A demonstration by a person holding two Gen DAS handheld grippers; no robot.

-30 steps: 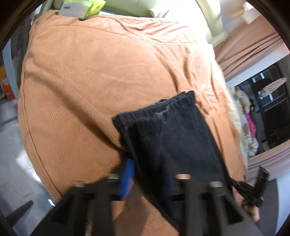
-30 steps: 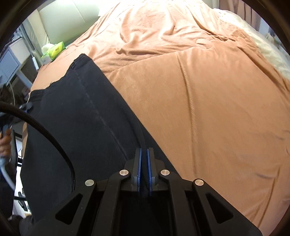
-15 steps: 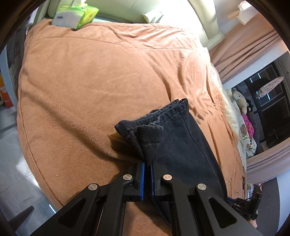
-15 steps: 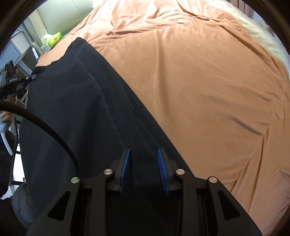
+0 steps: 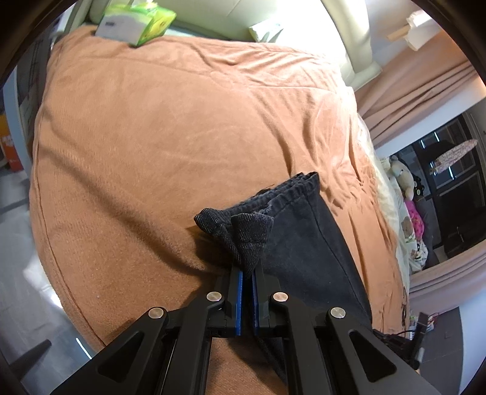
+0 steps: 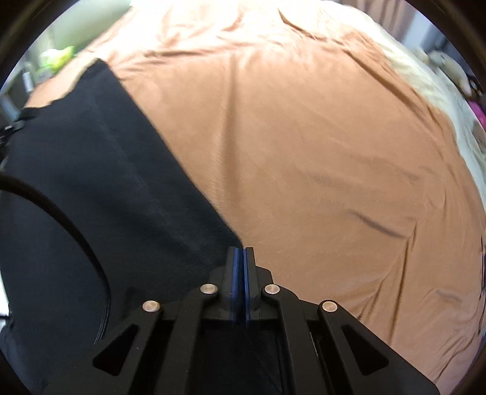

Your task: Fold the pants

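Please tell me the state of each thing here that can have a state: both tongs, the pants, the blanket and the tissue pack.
Left tongs: shut on a bunched corner of the pants.
Right tongs: just closed at the pants' edge.
Pants: lying flat, one corner lifted.
Blanket: spread, lightly wrinkled.
Tissue pack: resting at the bed's far end.

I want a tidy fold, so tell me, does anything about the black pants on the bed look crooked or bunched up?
Yes. The black corduroy pants lie mostly flat on the orange bedspread, but one corner stands bunched where the left gripper pinches it. Nothing else stands out.
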